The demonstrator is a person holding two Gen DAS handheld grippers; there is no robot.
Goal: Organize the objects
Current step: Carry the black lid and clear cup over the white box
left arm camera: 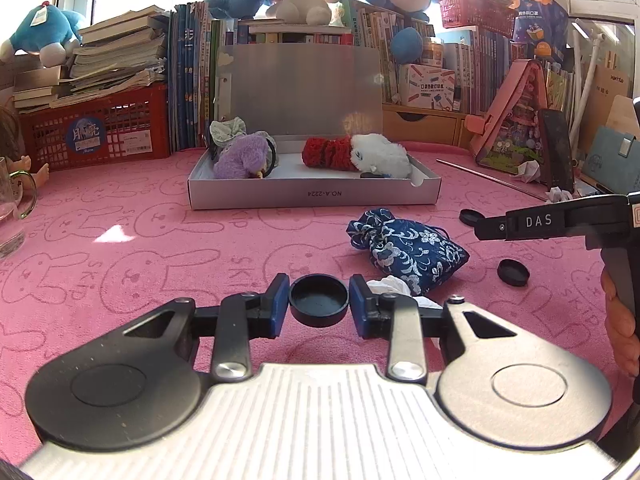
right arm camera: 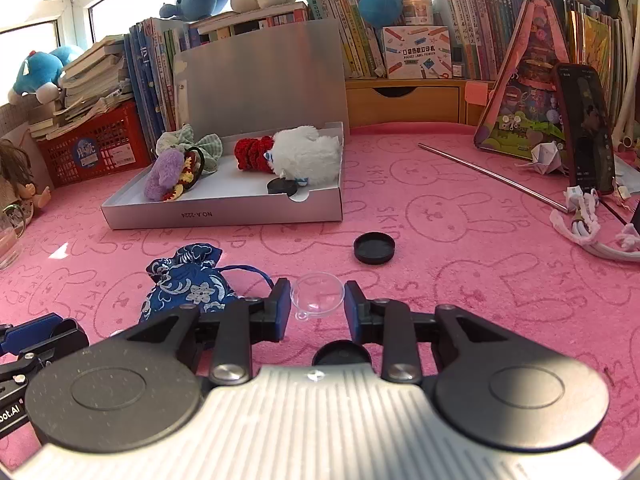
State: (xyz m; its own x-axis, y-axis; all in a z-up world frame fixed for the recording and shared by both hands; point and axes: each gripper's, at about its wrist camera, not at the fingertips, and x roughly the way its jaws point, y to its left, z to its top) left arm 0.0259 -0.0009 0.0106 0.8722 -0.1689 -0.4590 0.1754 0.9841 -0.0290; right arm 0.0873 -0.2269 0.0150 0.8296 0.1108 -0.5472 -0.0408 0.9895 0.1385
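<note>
a: start at the left. what does the left gripper (left arm camera: 319,300) have?

b: its blue pads are closed on a shallow black cap (left arm camera: 319,299), one pad on each side of the rim, open face up, just above the pink mat (left arm camera: 120,272).

a: handling notes for that cap?

b: judged light and rigid, smooth-walled — it could slip if the squeeze eases. hold across the full width at mid-wall, as it is held now.

a: next item to the right?

b: a blue patterned pouch (left arm camera: 404,250) lies on the mat, soft and slack, beside the left gripper. beyond it, loose black caps (right arm camera: 374,247) rest on the mat, well apart from each other.

a: and the right gripper (right arm camera: 317,300)?

b: its fingers are closed on a clear plastic dome (right arm camera: 317,294) with a small tab at its lower edge. likely thin, light and easy to crack or deform — grip gently across the rim, not on the tab.

a: where do the items go?

b: probably the open grey box (right arm camera: 224,212) at the back of the mat. it already holds a purple plush (right arm camera: 162,176), a red crochet piece (right arm camera: 252,154), a white plush (right arm camera: 308,154) and one black cap (right arm camera: 282,187) near its front wall.
</note>
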